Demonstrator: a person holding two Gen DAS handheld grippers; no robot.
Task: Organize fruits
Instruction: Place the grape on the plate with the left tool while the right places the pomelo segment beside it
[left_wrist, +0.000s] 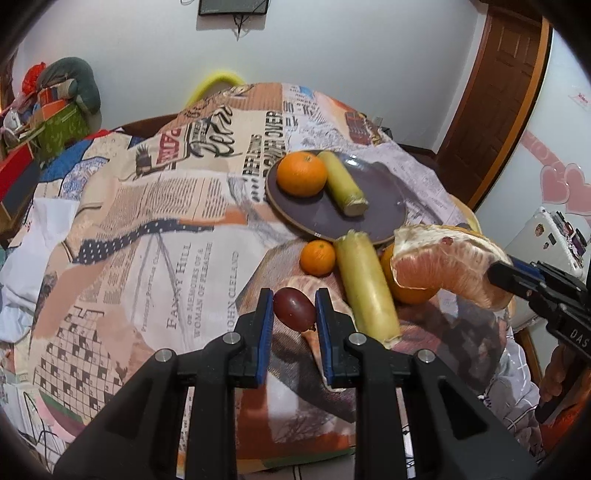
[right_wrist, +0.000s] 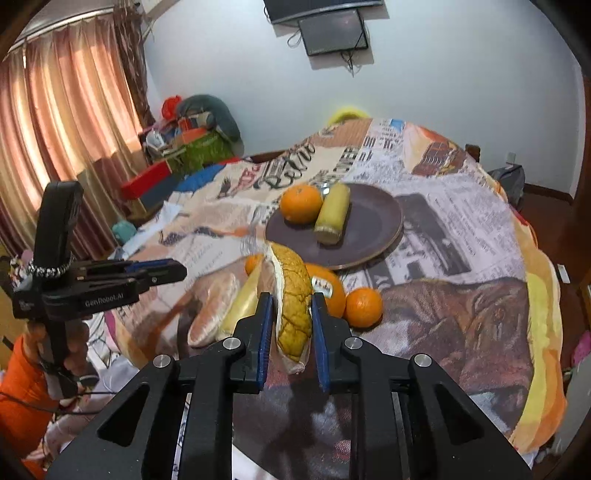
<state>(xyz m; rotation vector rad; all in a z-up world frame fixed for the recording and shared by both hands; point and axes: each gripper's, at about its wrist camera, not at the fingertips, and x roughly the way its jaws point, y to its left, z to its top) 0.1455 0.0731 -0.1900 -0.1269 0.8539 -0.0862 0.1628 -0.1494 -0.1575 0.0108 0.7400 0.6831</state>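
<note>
Progress, judged from layout: partly done. On plate (left_wrist: 373, 218), ahead of both sets of fingers: one large orange (left_wrist: 302, 173) touching a sugarcane piece (left_wrist: 341, 182) on the far side; near half of plate bare

Left to move, all on patterned cloth (left_wrist: 147, 221) short of the plate rim:
- pomelo wedge (left_wrist: 443, 264), largest item, clamped in right gripper (right_wrist: 291, 325); rind (right_wrist: 295, 295) fills the gap between the blue pads (right_wrist: 266, 332), both pressing its sides; lifted clear of cloth, just short of the plate, above the loose fruit
- second sugarcane piece (left_wrist: 367, 286), lying just right of left fingers, far end touching or overlapping the plate rim
- labelled orange (right_wrist: 327, 288), directly beyond right fingertips, partly hidden by the wedge
- peeled pomelo segment (right_wrist: 214, 314), ahead-left of right fingers, under left fingertips
- mandarin (right_wrist: 364, 306) just right of right fingers; another mandarin (left_wrist: 317, 257) ahead of left fingers, beside the cane
- grape (left_wrist: 294, 308), smallest, dark red, sitting between left fingertips

Left gripper (left_wrist: 293, 310): pads bracket the grape closely, left pad touching or nearly so, thin gap at right pad; cannot tell whether clenched yet or only straddling

Estimate: two items placed, about seven outstanding
</note>
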